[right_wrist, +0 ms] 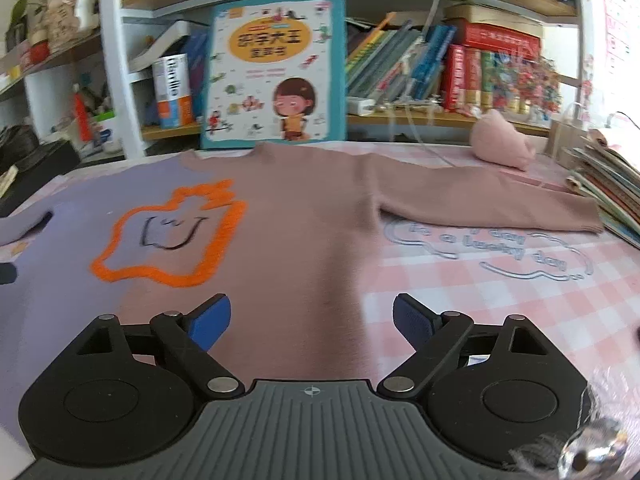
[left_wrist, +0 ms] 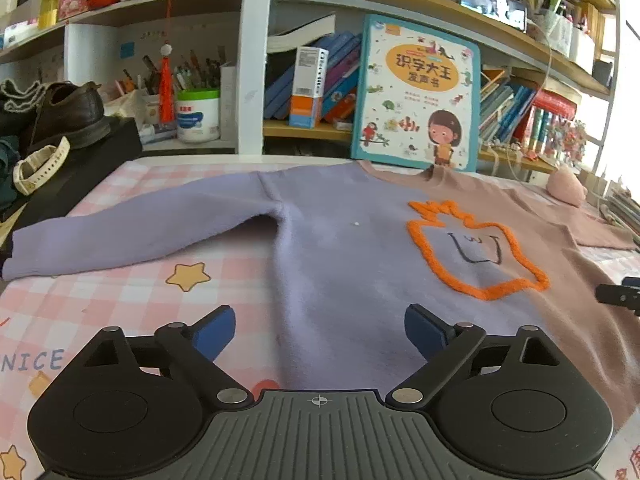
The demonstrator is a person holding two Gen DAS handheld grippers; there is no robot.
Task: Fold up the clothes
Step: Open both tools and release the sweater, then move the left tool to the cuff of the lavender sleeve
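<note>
Sweater [left_wrist: 340,248], lilac and pink, lying spread flat on the checked counter [left_wrist: 120,300], sleeves out; left hand-held gripper [left_wrist: 320,332] and right hand-held gripper [right_wrist: 312,320] hovering spread over its near hem, pinching nothing, a hem or sleeve grasp seeming due.

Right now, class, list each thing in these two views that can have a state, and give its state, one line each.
sweater: spread flat, front up, unfolded
purple sleeve: stretched out sideways, flat
pink sleeve: stretched out sideways, flat
left tool: open, empty, over the purple half
right tool: open, empty, over the pink half
picture book: upright, closed, behind the collar
</note>
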